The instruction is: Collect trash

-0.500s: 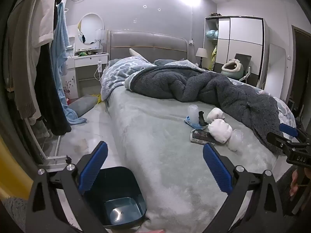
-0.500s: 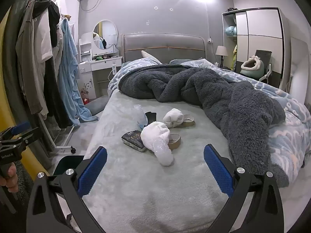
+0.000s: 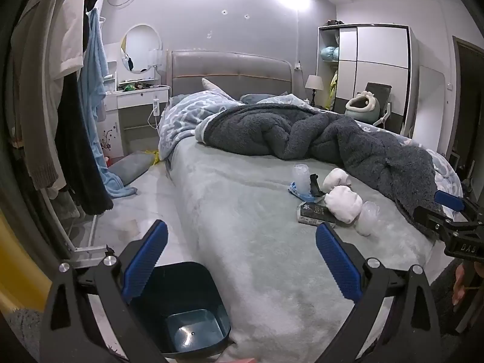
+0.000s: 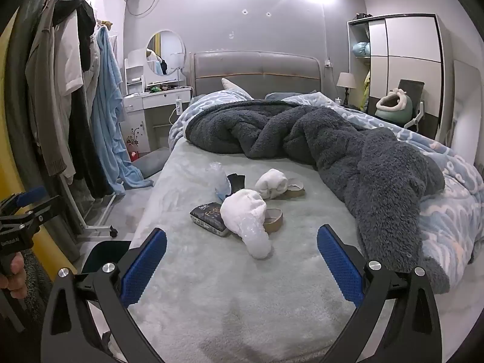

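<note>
Nothing collected: bin (image 3: 181, 311) beside bed (image 4: 242, 287) empty, trash (image 4: 242, 208) still on bed; both grippers' jaws apart, empty.

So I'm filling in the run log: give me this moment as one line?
phase: approach | left tool: open | right tool: open | trash: on bed | bin: beside bed

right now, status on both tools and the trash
Left tool open, empty, over bin. Right tool open, empty. Trash pile untouched on bed. Nothing blocking.
</note>
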`<move>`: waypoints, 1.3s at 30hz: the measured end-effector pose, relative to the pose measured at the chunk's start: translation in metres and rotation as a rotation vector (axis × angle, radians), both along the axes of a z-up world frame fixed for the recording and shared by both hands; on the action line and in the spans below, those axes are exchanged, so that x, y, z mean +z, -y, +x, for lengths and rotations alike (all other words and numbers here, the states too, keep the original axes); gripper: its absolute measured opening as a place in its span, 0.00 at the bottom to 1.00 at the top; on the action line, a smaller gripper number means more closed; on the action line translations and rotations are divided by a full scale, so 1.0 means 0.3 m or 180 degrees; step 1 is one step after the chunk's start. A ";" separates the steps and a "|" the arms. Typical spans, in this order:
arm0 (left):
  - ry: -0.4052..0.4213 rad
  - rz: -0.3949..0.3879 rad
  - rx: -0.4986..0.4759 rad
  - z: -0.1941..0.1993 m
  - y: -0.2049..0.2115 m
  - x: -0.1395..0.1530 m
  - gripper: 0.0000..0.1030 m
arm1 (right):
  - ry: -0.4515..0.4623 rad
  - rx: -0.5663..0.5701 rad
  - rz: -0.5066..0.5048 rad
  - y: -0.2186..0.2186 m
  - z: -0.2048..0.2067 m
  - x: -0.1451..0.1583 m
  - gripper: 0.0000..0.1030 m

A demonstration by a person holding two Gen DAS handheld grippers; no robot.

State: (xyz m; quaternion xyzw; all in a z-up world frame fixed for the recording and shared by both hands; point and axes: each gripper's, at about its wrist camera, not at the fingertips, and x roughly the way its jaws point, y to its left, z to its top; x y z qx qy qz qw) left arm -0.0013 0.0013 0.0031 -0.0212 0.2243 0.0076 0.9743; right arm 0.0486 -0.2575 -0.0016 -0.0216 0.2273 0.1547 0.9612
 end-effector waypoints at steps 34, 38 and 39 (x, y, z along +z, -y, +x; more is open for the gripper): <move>0.0022 0.0040 0.0007 0.001 0.025 0.000 0.97 | 0.0036 0.0002 -0.0015 -0.011 -0.004 0.008 0.97; 0.0024 0.0040 0.0004 0.000 0.027 0.000 0.97 | 0.0038 0.0004 -0.0019 -0.012 -0.004 0.008 0.97; 0.0026 0.0039 0.0004 0.000 0.025 -0.001 0.97 | 0.0039 0.0006 -0.0023 -0.012 -0.004 0.008 0.97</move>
